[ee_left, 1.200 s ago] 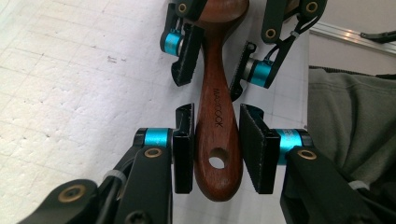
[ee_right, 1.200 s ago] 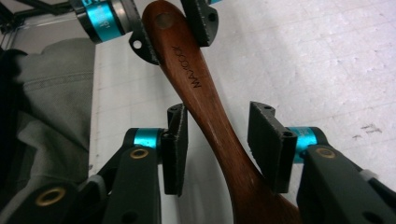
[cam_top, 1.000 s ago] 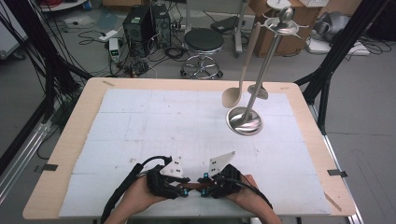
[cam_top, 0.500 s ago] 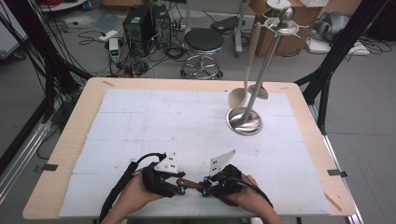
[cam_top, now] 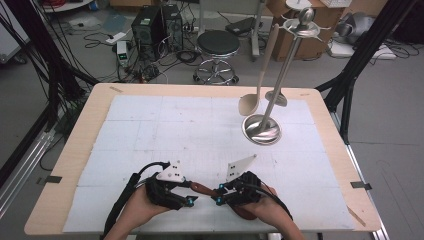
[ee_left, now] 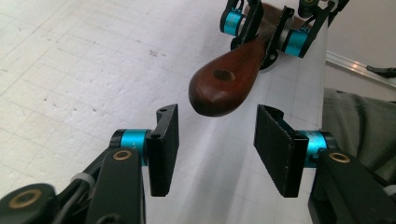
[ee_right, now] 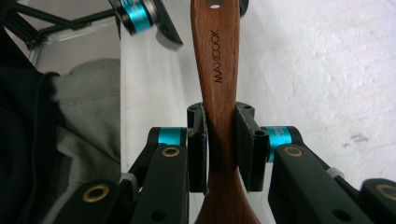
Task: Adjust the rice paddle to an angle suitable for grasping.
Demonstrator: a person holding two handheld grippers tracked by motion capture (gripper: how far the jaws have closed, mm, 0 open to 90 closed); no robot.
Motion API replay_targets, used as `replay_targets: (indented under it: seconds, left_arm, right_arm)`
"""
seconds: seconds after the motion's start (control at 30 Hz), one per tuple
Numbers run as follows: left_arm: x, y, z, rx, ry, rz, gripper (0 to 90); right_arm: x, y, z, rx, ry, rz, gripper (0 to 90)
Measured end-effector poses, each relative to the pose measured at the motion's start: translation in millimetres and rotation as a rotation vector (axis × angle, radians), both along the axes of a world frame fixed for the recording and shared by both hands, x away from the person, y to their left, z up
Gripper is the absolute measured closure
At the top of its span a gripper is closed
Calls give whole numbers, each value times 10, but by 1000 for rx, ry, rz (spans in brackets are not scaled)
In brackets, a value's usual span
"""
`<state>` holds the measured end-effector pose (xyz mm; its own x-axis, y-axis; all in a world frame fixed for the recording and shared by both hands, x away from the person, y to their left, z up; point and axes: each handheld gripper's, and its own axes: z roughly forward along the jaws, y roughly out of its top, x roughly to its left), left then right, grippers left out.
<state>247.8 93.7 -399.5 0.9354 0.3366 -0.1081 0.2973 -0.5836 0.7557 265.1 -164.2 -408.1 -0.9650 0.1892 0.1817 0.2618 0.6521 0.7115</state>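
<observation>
Your high view looks forward and down over the whole table [cam_top: 125,107] from your side. Each gripper view sits close behind its own jaws, facing the other; both share the dark wooden utensil [ee_left: 229,81] at frame top.

The spoon handle [ee_right: 217,70] is dark, smooth, slightly glossy wood (a stamped brand mark shows). Beneath it, the table cover [cam_top: 165,135] looks white, matt and grainy; beyond it, the rack [cam_top: 261,130] is polished metal.

A lab. Cables [cam_top: 75,65] sprawl over the floor beside computer boxes [cam_top: 157,27]. Black camera stands [cam_top: 45,65] flank the desk [cam_top: 65,165].
</observation>
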Motion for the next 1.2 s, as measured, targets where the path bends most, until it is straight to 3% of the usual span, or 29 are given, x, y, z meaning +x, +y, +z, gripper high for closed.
replay_targets:
  seconds: [0.23, 0.47, 0.77, 1.2]
  left_arm:
    - [-4, 19, 28, -24, -2, 6, 536]
    - [-3, 19, 28, -35, 4, 12, 535]
    - [14, 53, 50, -47, -1, 32, 499]
    - [23, 57, 51, -47, -2, 51, 412]
  right_arm:
    - [34, 40, -3, -1, 33, -9, 758]
    - [86, 18, -30, 13, 120, -21, 714]
    - [96, 26, -31, 5, 163, -35, 759]
    - [196, -115, 220, 184, 164, -157, 761]
